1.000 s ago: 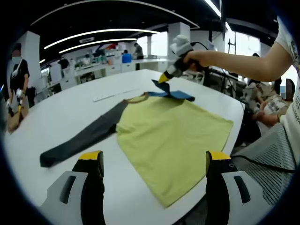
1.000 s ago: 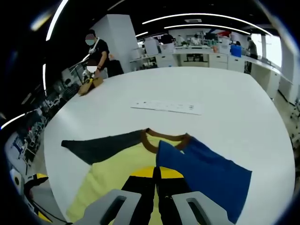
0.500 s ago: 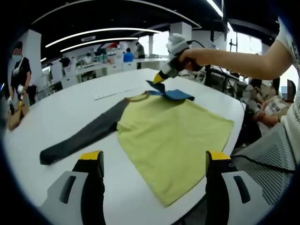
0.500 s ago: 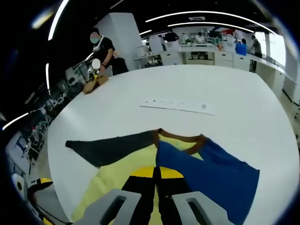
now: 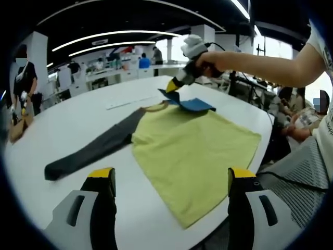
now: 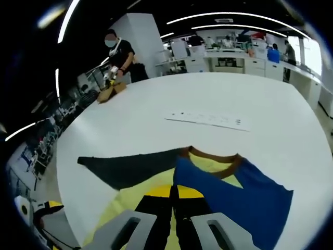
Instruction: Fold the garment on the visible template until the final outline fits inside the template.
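White ruler strip (image 6: 208, 118) beyond shirt (image 5: 192, 151).

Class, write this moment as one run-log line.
step: folding blue sleeve | right tool: shut on blue sleeve, lifted over yellow shirt | left tool: open, hovering | grey sleeve: flat on white table

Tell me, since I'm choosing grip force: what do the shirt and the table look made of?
Shirt: soft matte knit fabric, likely cotton; it lies limp where the right claw lifts its blue sleeve. Table: hard, smooth white top, slightly glossy, perhaps laminate.
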